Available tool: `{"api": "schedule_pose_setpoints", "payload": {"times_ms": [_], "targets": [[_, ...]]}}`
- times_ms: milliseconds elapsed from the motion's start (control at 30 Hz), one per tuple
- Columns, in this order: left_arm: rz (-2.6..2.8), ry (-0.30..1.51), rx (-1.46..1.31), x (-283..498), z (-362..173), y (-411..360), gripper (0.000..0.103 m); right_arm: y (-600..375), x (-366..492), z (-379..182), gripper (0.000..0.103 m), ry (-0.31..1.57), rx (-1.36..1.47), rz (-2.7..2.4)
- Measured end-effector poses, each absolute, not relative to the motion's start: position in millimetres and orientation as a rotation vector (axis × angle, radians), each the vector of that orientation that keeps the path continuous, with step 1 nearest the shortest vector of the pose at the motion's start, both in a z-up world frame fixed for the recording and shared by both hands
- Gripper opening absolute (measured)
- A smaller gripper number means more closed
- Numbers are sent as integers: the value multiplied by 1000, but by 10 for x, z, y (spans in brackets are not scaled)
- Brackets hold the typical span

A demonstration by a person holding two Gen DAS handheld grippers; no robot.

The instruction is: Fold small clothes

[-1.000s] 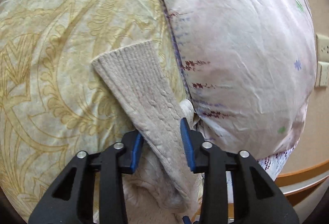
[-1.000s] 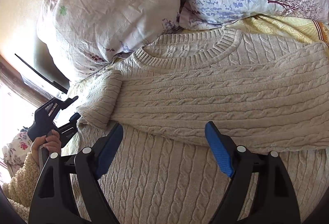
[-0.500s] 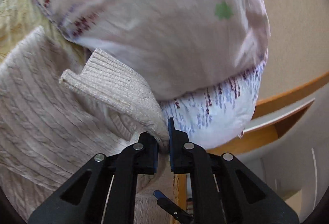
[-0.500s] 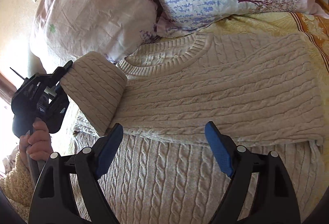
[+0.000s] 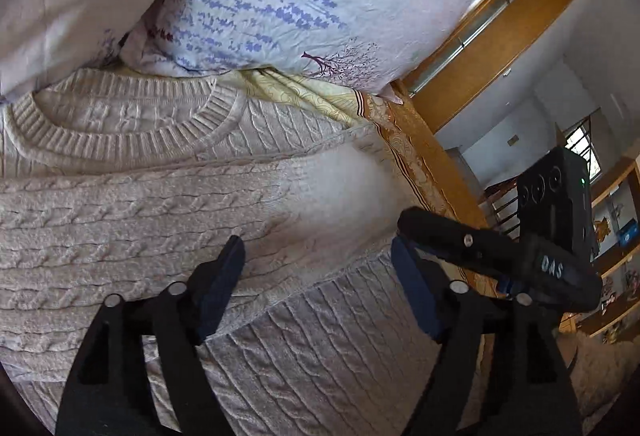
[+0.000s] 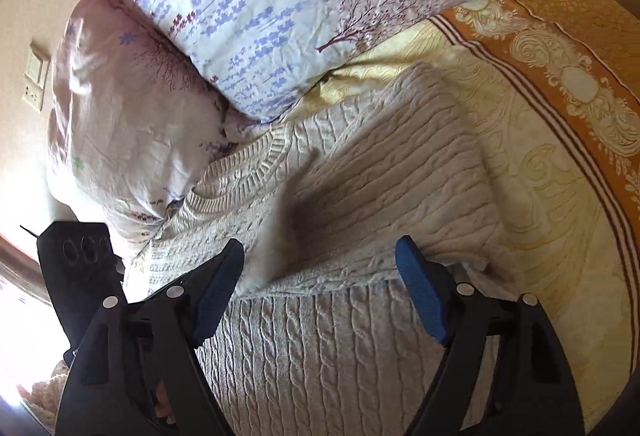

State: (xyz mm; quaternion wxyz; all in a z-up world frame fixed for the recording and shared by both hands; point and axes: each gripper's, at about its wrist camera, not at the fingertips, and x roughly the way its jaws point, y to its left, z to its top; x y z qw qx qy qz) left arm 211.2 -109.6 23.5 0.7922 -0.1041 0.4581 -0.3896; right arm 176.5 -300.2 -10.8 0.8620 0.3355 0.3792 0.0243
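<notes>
A cream cable-knit sweater [image 5: 168, 204] is lying spread on a bed, its ribbed round neckline tucked up against two floral pillows [image 6: 256, 8], with a sleeve folded flat across the chest. The left gripper [image 5: 316, 288] is hovering over the knit with its jaws having just been opening; they are standing spread, with nothing between them. The right gripper [image 6: 320, 284] is waiting above the lower body of the garment, its jaws closing slightly yet standing wide, pinching nothing.

The sweater looks thick, soft and limp, likely to sag and drape rather than hold a crease, and heavy enough to drag on the yellow patterned bedspread [image 6: 532, 164] if pulled by a single point. The bulky rope-like cables should be giving the blue pads good purchase, so slipping seems unlikely. The ribbed hem and the firm edge of the folded sleeve appear to be the best places to take hold, one gripper at each corner, to keep the fold square.
</notes>
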Motion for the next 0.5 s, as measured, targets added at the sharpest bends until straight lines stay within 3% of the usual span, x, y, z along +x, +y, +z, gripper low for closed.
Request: {"api": "schedule_pose_setpoints", "payload": {"times_ms": [500], "targets": [[-358, 1005, -349, 1753, 196, 843, 79, -2998, 2205, -318, 51, 914, 634, 71]]}}
